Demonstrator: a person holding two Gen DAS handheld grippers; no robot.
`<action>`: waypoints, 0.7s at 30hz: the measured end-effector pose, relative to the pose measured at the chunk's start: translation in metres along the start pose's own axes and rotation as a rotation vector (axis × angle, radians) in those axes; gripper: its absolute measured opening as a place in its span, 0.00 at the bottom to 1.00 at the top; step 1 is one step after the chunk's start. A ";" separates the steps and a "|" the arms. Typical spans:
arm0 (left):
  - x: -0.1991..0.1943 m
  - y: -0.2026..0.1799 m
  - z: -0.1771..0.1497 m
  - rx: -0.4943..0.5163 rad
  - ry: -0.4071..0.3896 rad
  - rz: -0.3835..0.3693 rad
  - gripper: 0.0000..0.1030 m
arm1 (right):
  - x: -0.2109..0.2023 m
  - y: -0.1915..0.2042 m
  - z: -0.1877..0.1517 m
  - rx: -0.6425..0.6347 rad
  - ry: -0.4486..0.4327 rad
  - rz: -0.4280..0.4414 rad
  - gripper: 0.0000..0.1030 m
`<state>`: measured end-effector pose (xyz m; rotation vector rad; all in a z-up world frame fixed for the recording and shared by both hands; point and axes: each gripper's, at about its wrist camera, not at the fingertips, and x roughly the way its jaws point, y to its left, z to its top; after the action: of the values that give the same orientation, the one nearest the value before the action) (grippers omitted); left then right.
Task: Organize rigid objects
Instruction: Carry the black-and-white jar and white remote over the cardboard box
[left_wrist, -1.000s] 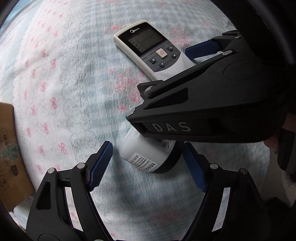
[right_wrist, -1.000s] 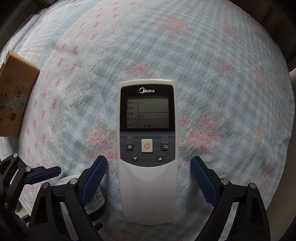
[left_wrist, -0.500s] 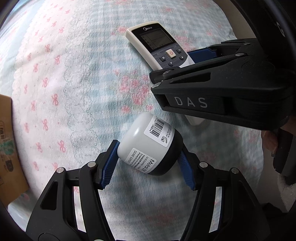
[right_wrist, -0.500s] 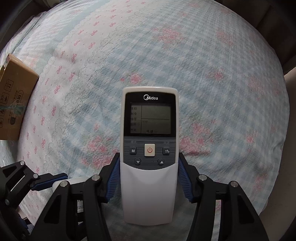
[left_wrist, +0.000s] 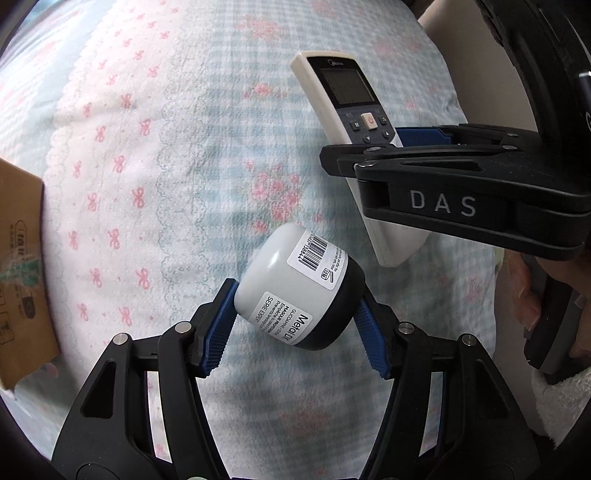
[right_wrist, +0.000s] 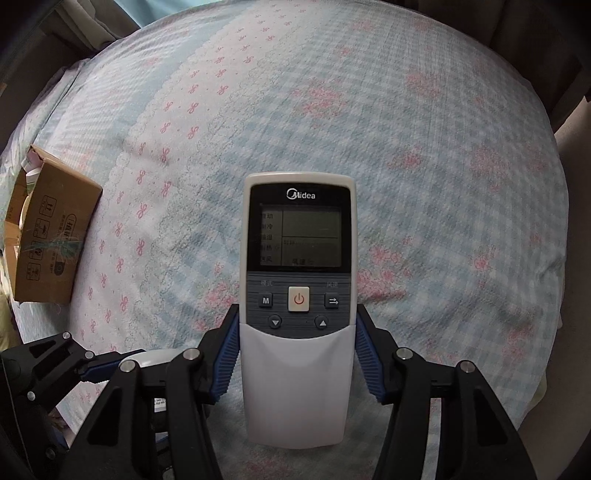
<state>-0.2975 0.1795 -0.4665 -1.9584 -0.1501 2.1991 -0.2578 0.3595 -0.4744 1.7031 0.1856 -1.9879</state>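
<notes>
A cardboard box is sitting at the far left on a bed cover of pale blue checks with pink bows and flowers. To its right, the left gripper is pinching a squat jar between its blue pads; the jar is tilting, its pale base pointing up and away and its dark lid nearest the camera, above the cover. Further right, the right gripper is clamping a white air-conditioner remote by its lower half, blue pads pressing on both long edges. The remote's screen is facing up, its top end pointing away from the gripper.
</notes>
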 end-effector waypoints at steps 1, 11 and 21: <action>-0.005 0.002 -0.001 -0.011 -0.008 -0.005 0.56 | -0.006 -0.002 -0.001 0.015 -0.006 0.006 0.52; -0.079 0.026 0.011 -0.105 -0.106 -0.039 0.56 | -0.055 0.041 0.013 0.070 -0.063 -0.003 0.52; -0.198 0.105 -0.008 -0.163 -0.258 -0.015 0.56 | -0.128 0.107 0.007 0.098 -0.167 0.020 0.52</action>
<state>-0.2764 0.0353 -0.2965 -1.7323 -0.3911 2.4923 -0.2041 0.3019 -0.3273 1.5800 0.0129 -2.1439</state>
